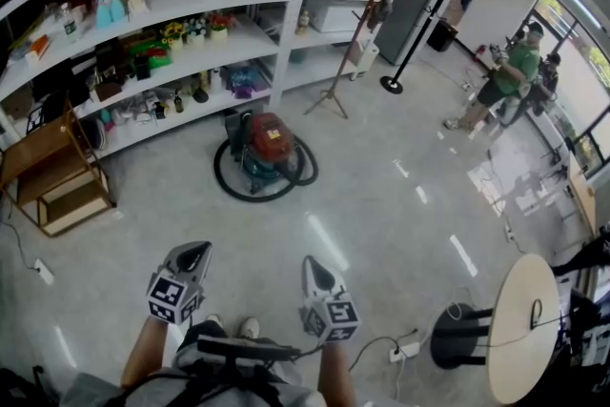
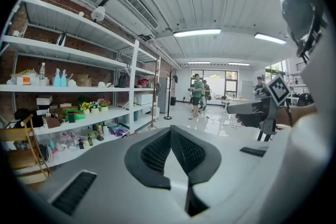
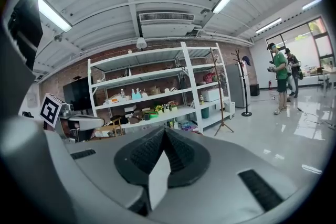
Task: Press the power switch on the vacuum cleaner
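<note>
Left tool (image 1: 193, 253) at 7 o'clock, jaws pressed together, nothing between. Right tool (image 1: 315, 267) at 5 o'clock, same: jaws closed, empty. Both held close to body, above bare floor (image 1: 381, 205). Vacuum cleaner (image 1: 268, 146) at 12 o'clock, well apart, sitting inside loop of black hose (image 1: 229, 186), just before shelving (image 1: 286, 24). Power switch too small to pick out. Nothing done yet: approach and press both left.

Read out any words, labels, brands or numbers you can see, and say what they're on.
No text is readable.
Vacuum cleaner: pale label on its red top, too small to read.
Shelf goods: packaging print too small to read.
Marker cubes: square patterns only, no letters.
</note>
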